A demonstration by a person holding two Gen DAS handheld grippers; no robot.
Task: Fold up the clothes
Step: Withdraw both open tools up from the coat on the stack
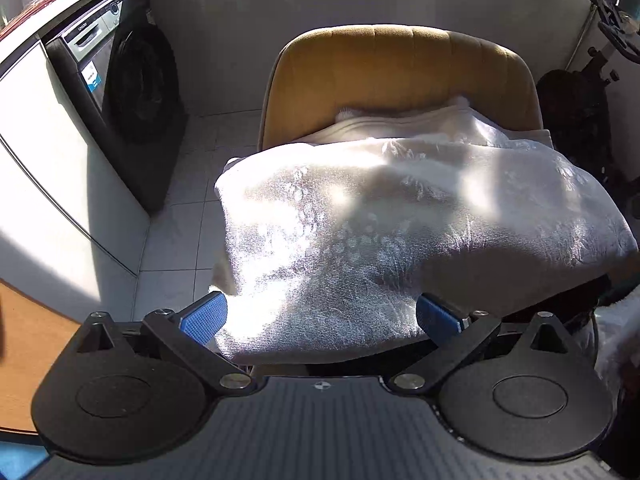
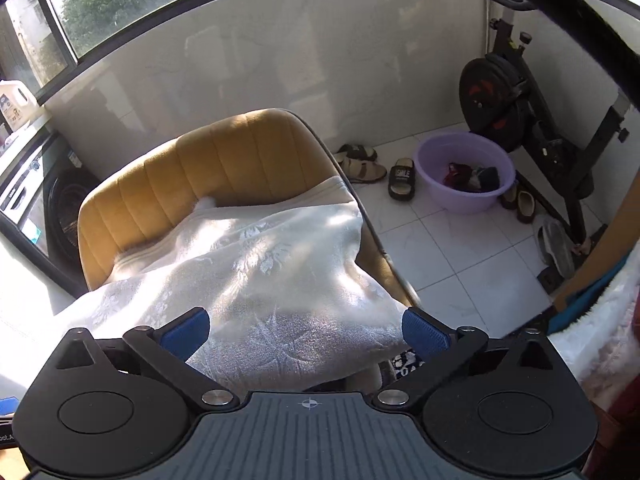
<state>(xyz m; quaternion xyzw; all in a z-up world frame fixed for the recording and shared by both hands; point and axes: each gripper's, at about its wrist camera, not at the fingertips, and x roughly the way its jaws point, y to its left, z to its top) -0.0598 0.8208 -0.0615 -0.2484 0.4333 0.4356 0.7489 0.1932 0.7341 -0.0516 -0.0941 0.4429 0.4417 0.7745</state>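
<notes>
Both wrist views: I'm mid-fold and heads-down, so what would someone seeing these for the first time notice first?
The white patterned cloth first: it lies sunlit over the seat of the mustard-yellow chair, its near edge hanging between the open fingers of the left gripper and the right gripper. Next, in the right wrist view, the purple basin holding dark clothes on the tiled floor, with an exercise bike behind it.

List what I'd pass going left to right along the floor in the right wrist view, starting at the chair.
Chair → sandals → black slipper → purple basin → exercise bike.
</notes>
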